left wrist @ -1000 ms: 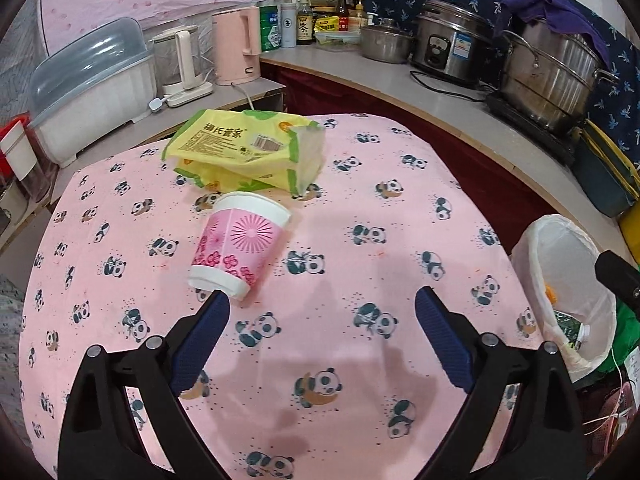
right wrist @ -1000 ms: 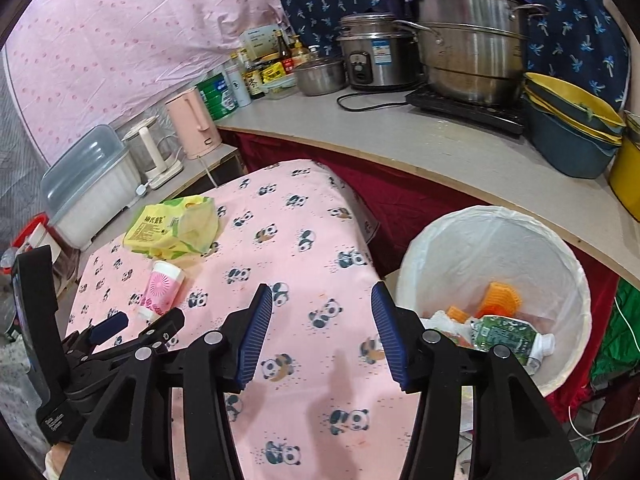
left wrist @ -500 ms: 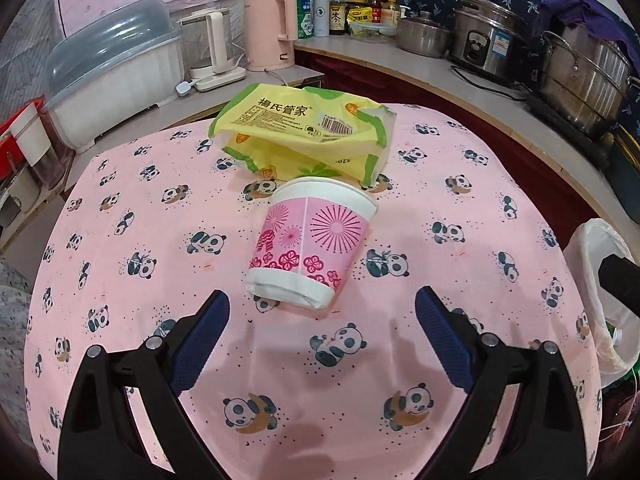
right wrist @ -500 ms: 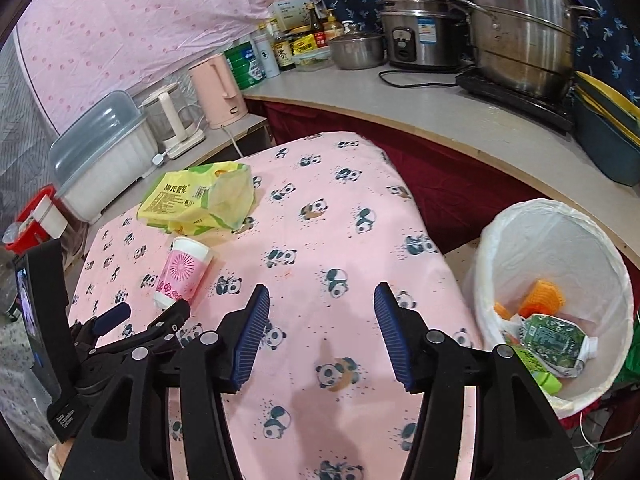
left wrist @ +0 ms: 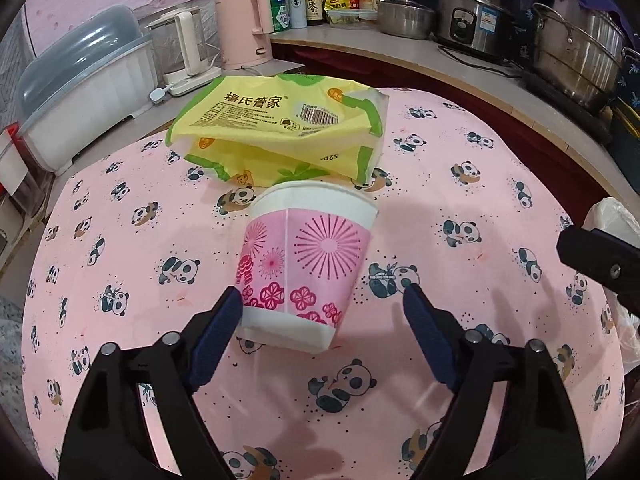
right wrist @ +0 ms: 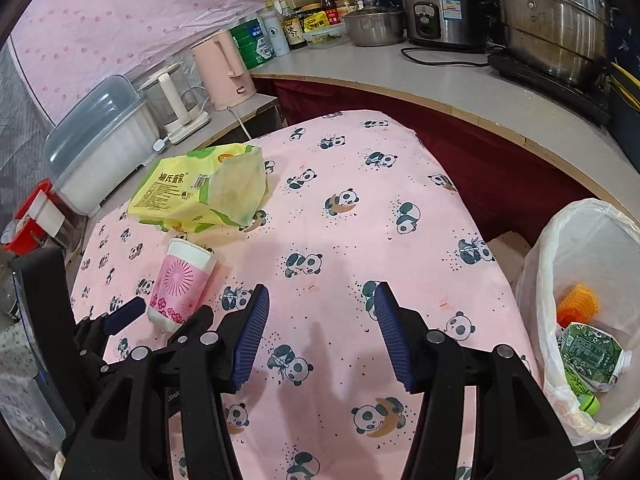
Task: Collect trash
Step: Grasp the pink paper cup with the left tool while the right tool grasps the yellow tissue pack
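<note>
Here, in the left wrist view, our left gripper (left wrist: 322, 304) has its fingers spread wide around the base of the pink flower-printed paper cup (left wrist: 306, 266), which lies tipped on the panda-print pink tablecloth (left wrist: 500, 208) just before the crumpled yellow-green plastic bag (left wrist: 280, 132); we should centre the cup between the pads and squeeze gently, since thin paper likely crushes. In the right wrist view, our right gripper (right wrist: 320, 328) hovers spread and empty, with the white-lined trash bin (right wrist: 560, 248) beside the table.

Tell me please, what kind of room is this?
Most likely a home kitchen: a rice cooker and a large steel pot stand on the counter, with sauce bottles and a pink kettle nearby.
</note>
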A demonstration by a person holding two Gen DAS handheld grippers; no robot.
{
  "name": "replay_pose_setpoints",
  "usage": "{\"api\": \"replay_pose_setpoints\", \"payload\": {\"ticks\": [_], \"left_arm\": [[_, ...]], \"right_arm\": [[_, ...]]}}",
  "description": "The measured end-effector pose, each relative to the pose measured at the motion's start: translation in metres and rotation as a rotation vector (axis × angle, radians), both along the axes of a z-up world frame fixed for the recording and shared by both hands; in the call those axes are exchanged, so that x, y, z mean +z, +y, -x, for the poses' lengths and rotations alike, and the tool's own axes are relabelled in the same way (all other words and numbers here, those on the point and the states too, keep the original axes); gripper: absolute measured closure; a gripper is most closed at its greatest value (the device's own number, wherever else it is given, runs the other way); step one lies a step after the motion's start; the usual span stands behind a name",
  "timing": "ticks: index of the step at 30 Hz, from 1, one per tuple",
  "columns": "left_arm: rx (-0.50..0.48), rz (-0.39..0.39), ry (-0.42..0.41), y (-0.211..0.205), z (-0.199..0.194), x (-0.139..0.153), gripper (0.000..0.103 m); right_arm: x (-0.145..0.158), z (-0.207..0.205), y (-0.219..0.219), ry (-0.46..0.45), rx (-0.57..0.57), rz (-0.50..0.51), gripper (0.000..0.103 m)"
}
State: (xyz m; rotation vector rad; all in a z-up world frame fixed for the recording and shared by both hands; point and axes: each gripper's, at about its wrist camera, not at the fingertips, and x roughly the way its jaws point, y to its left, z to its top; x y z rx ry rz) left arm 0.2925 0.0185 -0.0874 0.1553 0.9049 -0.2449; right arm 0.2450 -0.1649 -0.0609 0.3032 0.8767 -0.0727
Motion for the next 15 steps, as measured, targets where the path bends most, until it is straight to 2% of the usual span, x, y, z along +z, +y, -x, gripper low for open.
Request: {"api": "replay_pose_setpoints", "payload": {"ticks": [3, 4, 10, 15], "left_arm": [[-0.006, -0.008, 0.016, -0.001, -0.006, -0.004, 0.047], [-0.001, -0.012, 0.022, 0.0, -0.008, -0.006, 0.058], [0.042, 0.071, 0.034, 0.027, -0.013, 0.002, 0.059], [0.096, 0.11, 0.04, 0.055, -0.013, 0.009, 0.059]], "right_arm": [[-0.002, -0.01, 0.004, 0.003, 0.008, -0.003, 0.049], [-0.003, -0.012, 0.005, 0.003, 0.01, -0.005, 0.049], [-0.005, -0.03, 0.019, 0.004, 0.04, -0.024, 0.049], [-0.003, -0.048, 0.036, -0.001, 0.075, -0.041, 0.049]]}}
